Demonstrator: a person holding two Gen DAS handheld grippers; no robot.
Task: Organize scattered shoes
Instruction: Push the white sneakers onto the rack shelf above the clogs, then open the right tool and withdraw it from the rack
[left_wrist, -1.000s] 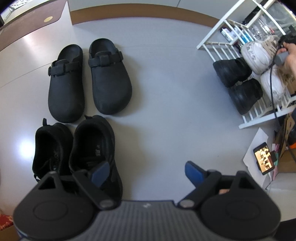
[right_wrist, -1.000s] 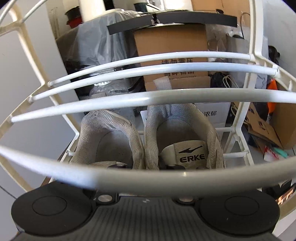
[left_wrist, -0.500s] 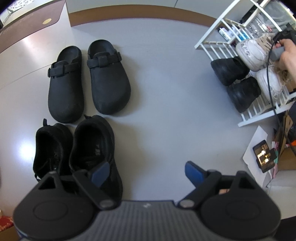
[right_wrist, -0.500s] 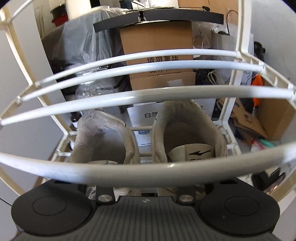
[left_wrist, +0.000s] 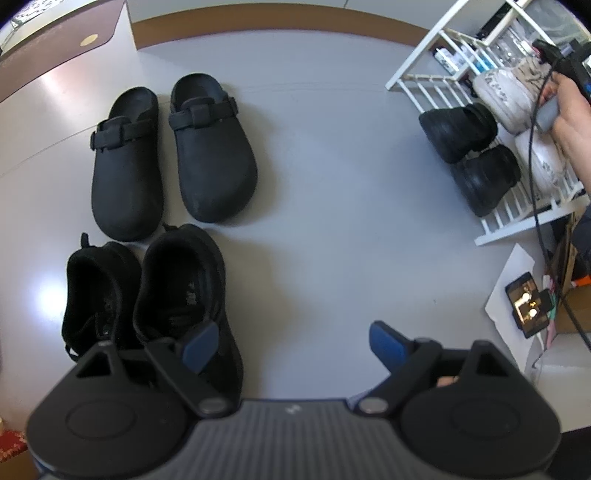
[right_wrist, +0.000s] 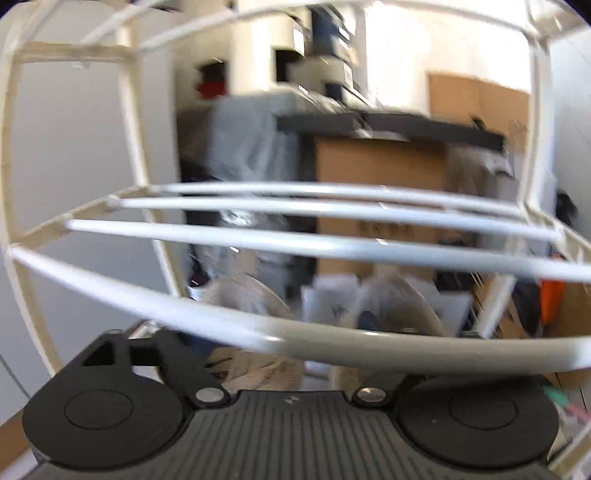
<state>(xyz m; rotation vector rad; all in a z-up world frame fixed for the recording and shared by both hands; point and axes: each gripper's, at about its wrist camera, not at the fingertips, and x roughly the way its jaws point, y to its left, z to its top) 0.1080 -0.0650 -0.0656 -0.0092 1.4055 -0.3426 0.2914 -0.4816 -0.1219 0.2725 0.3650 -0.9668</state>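
Observation:
A pair of black clogs (left_wrist: 173, 155) and a pair of black sneakers (left_wrist: 147, 291) lie side by side on the grey floor at the left. My left gripper (left_wrist: 291, 343) hangs open above the floor, its left fingertip over the right black sneaker and nothing between its fingers. On the white rack (left_wrist: 517, 218) stand two black shoes (left_wrist: 472, 155) and two white sneakers (left_wrist: 498, 88). My right gripper (right_wrist: 284, 336) is at the rack behind a bar, its jaws opening. The two sneakers (right_wrist: 255, 299) sit blurred just ahead of it, and the pads press on neither.
A hand (left_wrist: 569, 107) holds the right gripper at the rack, with a cable trailing down. A phone (left_wrist: 526, 304) lies on white paper by cardboard boxes at the right. Cardboard boxes (right_wrist: 380, 177) and clutter stand behind the rack. A brown skirting runs along the far wall.
The right gripper's fingers have spread from shut to wide, and its view has tilted up, so the sneakers sit lower and blurred. The left gripper has not moved.

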